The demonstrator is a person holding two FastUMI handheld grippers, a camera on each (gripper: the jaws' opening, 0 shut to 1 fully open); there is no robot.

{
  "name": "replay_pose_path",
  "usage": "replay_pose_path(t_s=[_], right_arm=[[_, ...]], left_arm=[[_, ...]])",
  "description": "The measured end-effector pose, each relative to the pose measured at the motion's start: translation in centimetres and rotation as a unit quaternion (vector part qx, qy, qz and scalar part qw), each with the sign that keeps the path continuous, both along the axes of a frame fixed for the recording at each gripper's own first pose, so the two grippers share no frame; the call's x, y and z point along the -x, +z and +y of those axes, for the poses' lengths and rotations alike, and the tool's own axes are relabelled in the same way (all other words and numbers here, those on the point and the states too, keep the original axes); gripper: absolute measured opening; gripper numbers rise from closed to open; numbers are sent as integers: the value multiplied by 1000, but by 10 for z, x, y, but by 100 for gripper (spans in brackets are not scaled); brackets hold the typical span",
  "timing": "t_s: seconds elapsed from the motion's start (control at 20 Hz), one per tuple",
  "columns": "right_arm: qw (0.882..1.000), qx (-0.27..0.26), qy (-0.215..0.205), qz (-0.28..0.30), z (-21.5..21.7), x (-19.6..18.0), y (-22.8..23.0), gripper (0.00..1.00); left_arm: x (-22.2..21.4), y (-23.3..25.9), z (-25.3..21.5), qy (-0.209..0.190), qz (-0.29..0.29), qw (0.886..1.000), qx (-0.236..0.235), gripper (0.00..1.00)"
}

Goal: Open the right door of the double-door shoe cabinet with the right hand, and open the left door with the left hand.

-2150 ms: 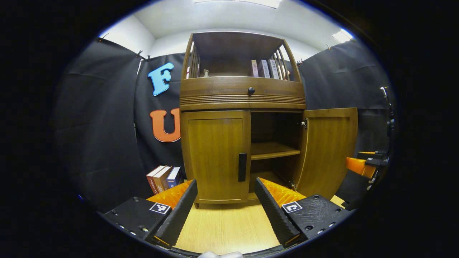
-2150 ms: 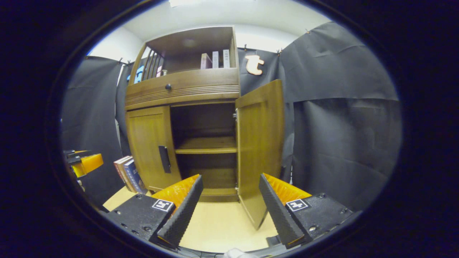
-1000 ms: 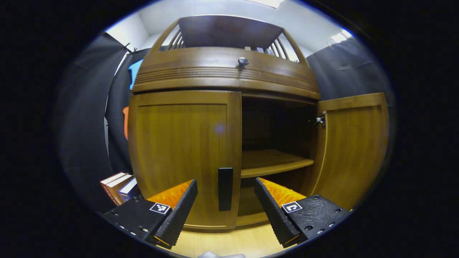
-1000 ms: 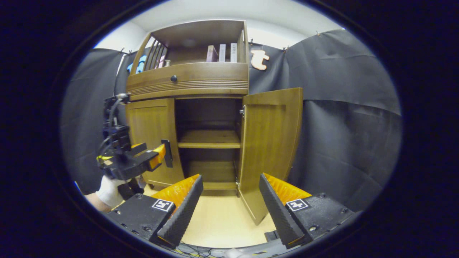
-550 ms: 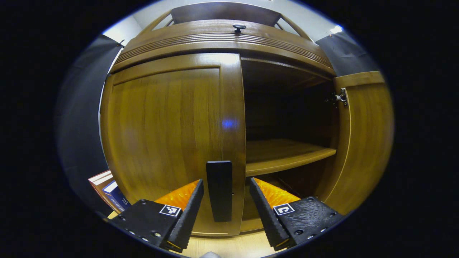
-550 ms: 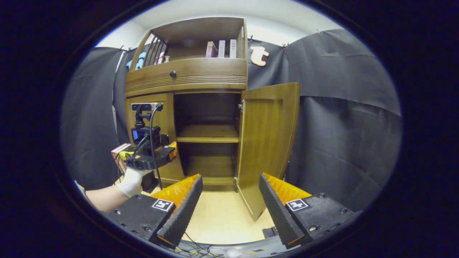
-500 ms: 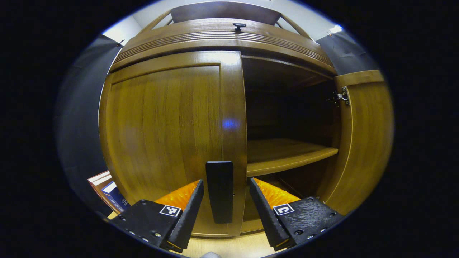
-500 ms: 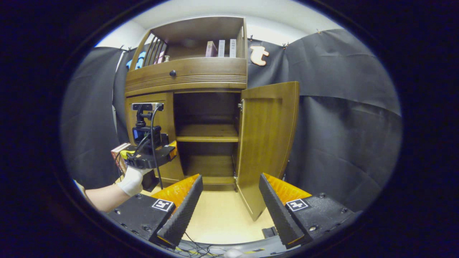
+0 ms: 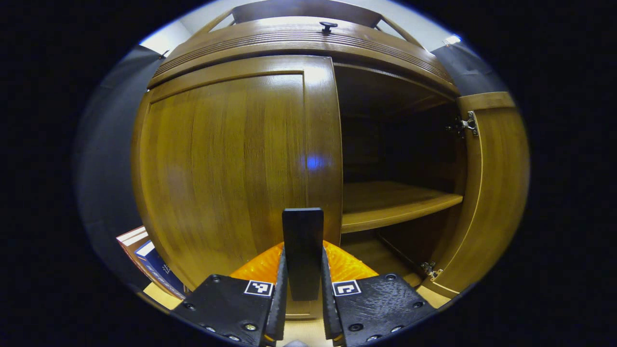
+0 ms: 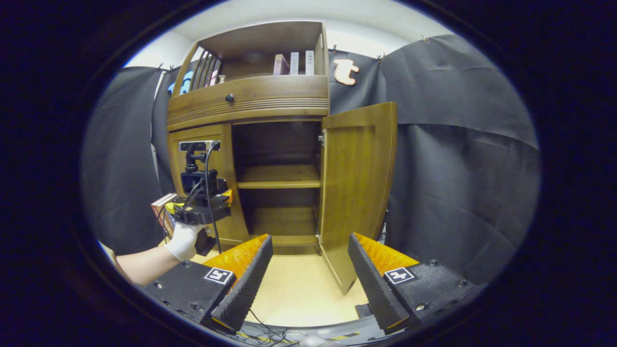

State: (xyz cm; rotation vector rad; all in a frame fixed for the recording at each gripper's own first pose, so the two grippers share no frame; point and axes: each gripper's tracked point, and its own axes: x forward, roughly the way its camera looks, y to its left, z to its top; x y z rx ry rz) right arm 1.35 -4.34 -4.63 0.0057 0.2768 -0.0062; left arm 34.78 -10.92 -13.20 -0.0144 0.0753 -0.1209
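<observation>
The left gripper [image 9: 302, 299] is clenched on the black handle [image 9: 302, 241] at the free edge of the left door [image 9: 226, 168], which sits closed on the cabinet [image 10: 250, 103]. The right door [image 10: 356, 188] stands swung out, and the right gripper [image 10: 308, 274] hangs released, well apart. A straight pull, ignoring the hinge arc, could slip the fingers [image 9: 279, 294] off the slim handle.

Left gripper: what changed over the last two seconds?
The left gripper moved in to the left door and shut its fingers on the black handle. The door remains closed. The right door stays open; the right gripper stays open, held back.
</observation>
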Motion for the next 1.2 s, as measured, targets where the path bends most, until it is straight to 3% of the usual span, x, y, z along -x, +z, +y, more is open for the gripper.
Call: replay_pose_path(t_s=[0.05, 0.1, 0.15, 0.2, 0.25, 0.3, 0.65, 1.2], right_arm=[[1000, -1, 1, 0, 1, 2, 0, 99], [1000, -2, 3, 1, 2, 3, 0, 99], [1000, -1, 4, 1, 3, 5, -2, 99], [1000, -1, 5, 1, 4, 7, -2, 99], [1000, 0, 6, 1, 3, 10, -3, 99], [1000, 0, 8, 1, 4, 12, -3, 99], [1000, -5, 17, -1, 11, 23, -5, 99], [999, -18, 47, 0, 34, 38, -8, 99]], left_arm=[[3, 0, 0, -3, 3, 1000, 4, 30], [2, -1, -1, -5, 3, 1000, 3, 24], [7, -2, 0, -7, 5, 1000, 6, 32], [10, -1, 0, -11, 2, 1000, 7, 24], [15, -2, 2, -14, 4, 1000, 6, 32], [20, -1, 2, -16, 2, 1000, 6, 24], [81, -1, 23, -31, -5, 999, 5, 24], [152, -5, 76, -3, 3, 1000, 12, 23]])
